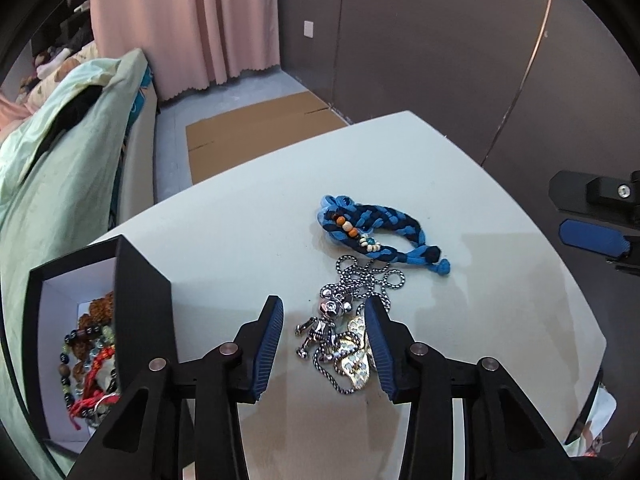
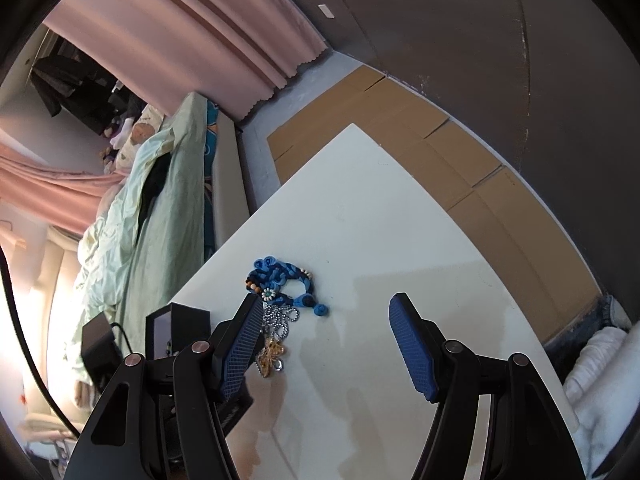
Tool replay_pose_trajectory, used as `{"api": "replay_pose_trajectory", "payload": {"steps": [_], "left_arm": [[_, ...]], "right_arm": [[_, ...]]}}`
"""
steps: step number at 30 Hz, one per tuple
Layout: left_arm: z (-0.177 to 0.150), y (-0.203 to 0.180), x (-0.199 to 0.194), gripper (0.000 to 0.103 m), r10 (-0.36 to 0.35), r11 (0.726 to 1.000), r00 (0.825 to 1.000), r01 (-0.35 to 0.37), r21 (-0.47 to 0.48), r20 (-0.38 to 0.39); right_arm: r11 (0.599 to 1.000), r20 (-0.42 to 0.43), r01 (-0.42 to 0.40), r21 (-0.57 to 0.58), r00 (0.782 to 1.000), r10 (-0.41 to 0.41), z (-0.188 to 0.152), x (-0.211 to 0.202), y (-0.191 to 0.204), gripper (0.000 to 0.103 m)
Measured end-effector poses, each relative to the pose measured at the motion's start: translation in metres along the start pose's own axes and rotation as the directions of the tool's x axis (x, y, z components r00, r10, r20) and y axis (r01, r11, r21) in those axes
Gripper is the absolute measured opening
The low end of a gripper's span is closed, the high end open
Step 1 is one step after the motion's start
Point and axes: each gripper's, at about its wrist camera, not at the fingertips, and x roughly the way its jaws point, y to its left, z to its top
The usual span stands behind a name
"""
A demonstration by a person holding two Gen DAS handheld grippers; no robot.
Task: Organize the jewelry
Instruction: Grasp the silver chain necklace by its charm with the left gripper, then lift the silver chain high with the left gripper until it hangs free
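On the white table (image 1: 248, 220) lie a silver chain necklace with a bear pendant (image 1: 332, 320), a gold butterfly piece (image 1: 356, 354) and a blue braided bracelet with beads (image 1: 376, 232). My left gripper (image 1: 325, 312) is open, its fingers standing either side of the pendant and butterfly, low over the table. A black box (image 1: 80, 336) at its left holds several bead bracelets. My right gripper (image 2: 326, 316) is open and empty above bare table, right of the blue bracelet (image 2: 284, 280), chain (image 2: 282, 316) and butterfly (image 2: 272, 356).
The black box (image 2: 176, 328) also shows in the right wrist view. A bed with green bedding (image 1: 68, 168) stands left of the table. Flattened cardboard (image 1: 256, 132) lies on the floor beyond it. The right gripper's body (image 1: 596, 216) shows at the right edge.
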Motion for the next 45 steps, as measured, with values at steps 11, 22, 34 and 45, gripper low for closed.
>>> {"api": "replay_pose_trajectory", "payload": {"steps": [11,22,34,45], "left_arm": [[0.006,0.005,0.01,0.02,-0.038,0.999,0.999,0.038,-0.031,-0.021],[0.012,0.022,-0.025,0.019,-0.132,0.985,0.989,0.138,-0.106,0.059],[0.029,0.042,-0.096,0.019,-0.159,0.969,0.959,0.196,-0.148,0.234],[0.034,0.063,-0.143,0.019,-0.139,0.961,0.925,0.211,-0.176,0.353]], "right_arm": [[1.0,-0.014,0.016,-0.014,1.0,-0.016,0.003,0.011,0.003,0.067],[0.999,-0.041,0.026,-0.029,0.999,-0.027,0.004,0.025,0.009,0.067],[0.997,-0.061,0.054,-0.048,0.997,-0.057,0.005,0.042,0.015,0.067],[0.982,-0.072,0.051,-0.184,0.995,-0.065,0.004,0.071,0.043,0.067]]}}
